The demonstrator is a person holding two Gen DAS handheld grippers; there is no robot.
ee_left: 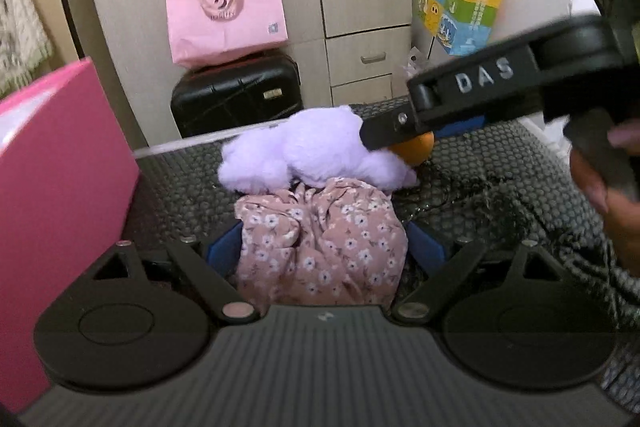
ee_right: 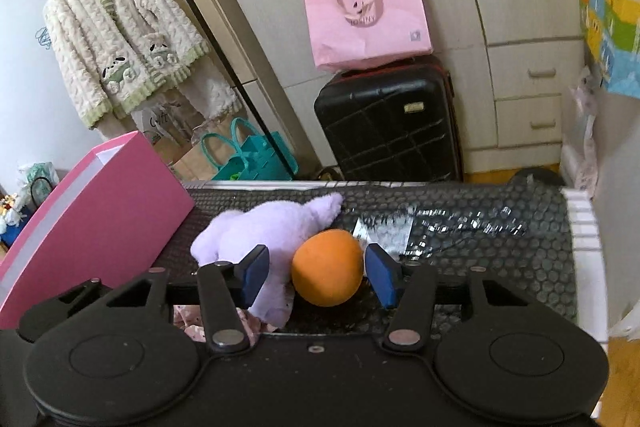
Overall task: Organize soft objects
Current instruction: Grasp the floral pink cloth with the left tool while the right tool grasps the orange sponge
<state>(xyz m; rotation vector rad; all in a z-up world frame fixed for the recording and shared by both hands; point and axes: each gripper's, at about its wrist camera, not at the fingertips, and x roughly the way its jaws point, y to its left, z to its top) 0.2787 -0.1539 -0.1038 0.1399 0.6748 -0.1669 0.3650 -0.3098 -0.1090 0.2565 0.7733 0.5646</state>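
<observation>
Orange ball (ee_right: 327, 268) sits between the wide right gripper (ee_right: 320, 273), which could snag the purple plush (ee_right: 264, 227) just left, while the left gripper (ee_left: 324, 247) clamps the floral cloth (ee_left: 320, 239).

plush (ee_right: 276, 227) left of, touching ball (ee_right: 327, 268) | cloth (ee_left: 320, 247) before plush | box (ee_right: 96, 207) far left, probably on mat (ee_right: 500, 267)

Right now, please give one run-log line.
left gripper: shut on floral cloth | right gripper: open around orange ball | purple plush: on mat

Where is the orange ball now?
In the right wrist view the orange ball lies on the black mat, between the open right gripper fingers, touching the purple plush toy.
</observation>
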